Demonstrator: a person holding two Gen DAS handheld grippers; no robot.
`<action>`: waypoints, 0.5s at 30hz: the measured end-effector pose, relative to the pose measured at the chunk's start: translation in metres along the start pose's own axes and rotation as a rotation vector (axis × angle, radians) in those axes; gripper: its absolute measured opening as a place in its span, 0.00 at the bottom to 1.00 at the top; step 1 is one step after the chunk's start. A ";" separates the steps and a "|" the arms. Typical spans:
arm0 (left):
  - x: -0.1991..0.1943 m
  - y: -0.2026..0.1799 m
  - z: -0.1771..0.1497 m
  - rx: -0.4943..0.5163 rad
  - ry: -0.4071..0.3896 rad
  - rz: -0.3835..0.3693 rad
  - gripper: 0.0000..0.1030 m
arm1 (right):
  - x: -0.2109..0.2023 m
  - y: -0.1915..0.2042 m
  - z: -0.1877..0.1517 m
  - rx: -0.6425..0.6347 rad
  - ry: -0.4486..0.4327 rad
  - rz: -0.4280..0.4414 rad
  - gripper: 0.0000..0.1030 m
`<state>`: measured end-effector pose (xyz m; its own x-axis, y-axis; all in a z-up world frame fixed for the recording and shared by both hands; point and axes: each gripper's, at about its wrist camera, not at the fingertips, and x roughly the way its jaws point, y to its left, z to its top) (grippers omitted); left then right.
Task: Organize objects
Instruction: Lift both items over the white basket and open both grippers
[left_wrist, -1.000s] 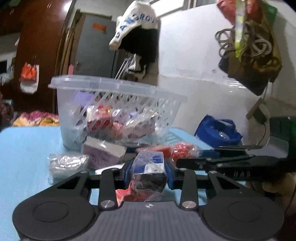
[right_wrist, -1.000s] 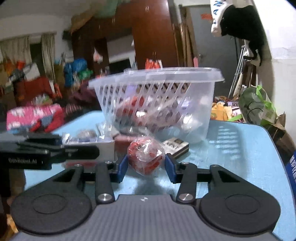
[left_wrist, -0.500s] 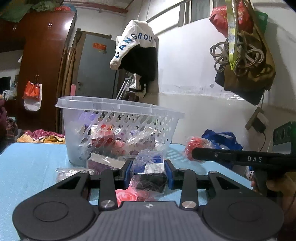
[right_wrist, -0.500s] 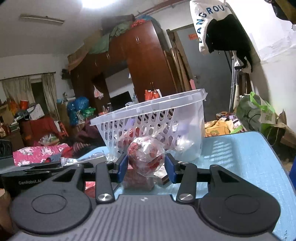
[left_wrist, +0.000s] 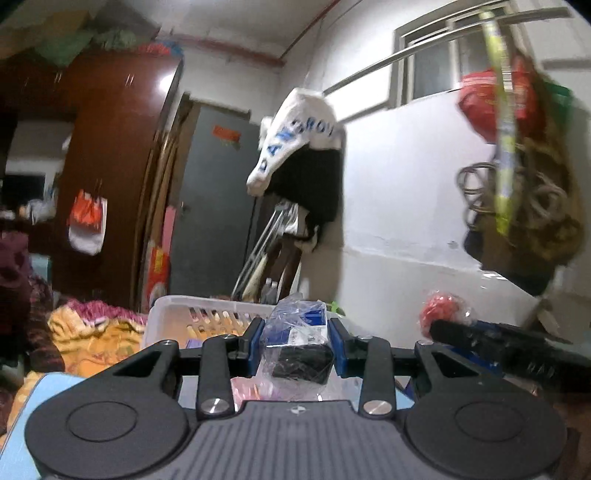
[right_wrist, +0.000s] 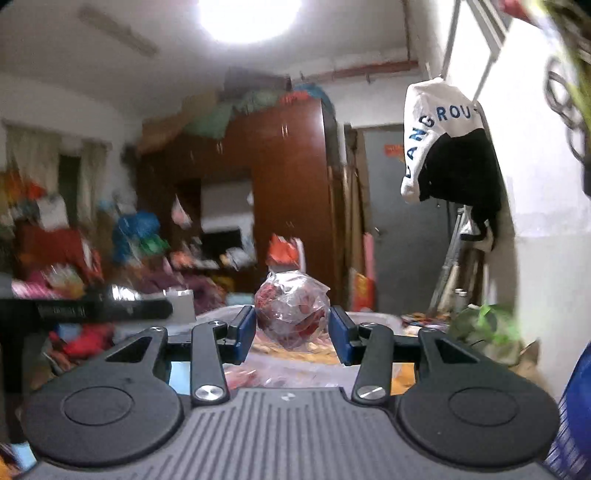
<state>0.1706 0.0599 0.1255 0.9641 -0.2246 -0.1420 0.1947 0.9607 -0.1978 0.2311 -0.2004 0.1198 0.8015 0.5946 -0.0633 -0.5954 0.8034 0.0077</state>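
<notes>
So the left claw (left_wrist: 296, 345) is clamped on a little blue, white and black box wrapped in crinkly clear plastic (left_wrist: 298, 347), blue pads pressing its two flat sides, which makes sense since the wrap is slippery and the box underneath is the only firm thing to squeeze. The right claw (right_wrist: 291, 330) is closed around a roundish red bundle in a clear bag (right_wrist: 291, 310), gripped at its widest part so it can't roll out. Both are held up in the air, level, with the white plastic basket (left_wrist: 207, 314) just below and ahead of the left claw; only its rim and slotted wall show. From the right wrist view the basket rim is a pale strip behind the bundle. Looks to me like both items are being carried high to clear that rim and then dropped in. Pink stuff under the left claw seems to be basket contents, can't tell for sure. A bit of blue counter (left_wrist: 22, 435) peeks in at the lower left
</notes>
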 end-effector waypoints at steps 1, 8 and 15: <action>0.013 0.001 0.007 -0.004 0.021 0.013 0.39 | 0.013 0.000 0.005 -0.012 0.017 -0.025 0.46; 0.068 0.002 0.015 0.059 0.099 0.117 0.71 | 0.071 0.007 0.006 -0.078 0.121 -0.092 0.49; 0.003 0.000 -0.020 0.098 0.047 0.164 0.89 | -0.006 0.017 -0.030 -0.027 0.016 -0.028 1.00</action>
<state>0.1696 0.0559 0.1060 0.9752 -0.0688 -0.2104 0.0544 0.9958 -0.0736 0.2148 -0.1914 0.0903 0.8173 0.5708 -0.0787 -0.5739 0.8187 -0.0212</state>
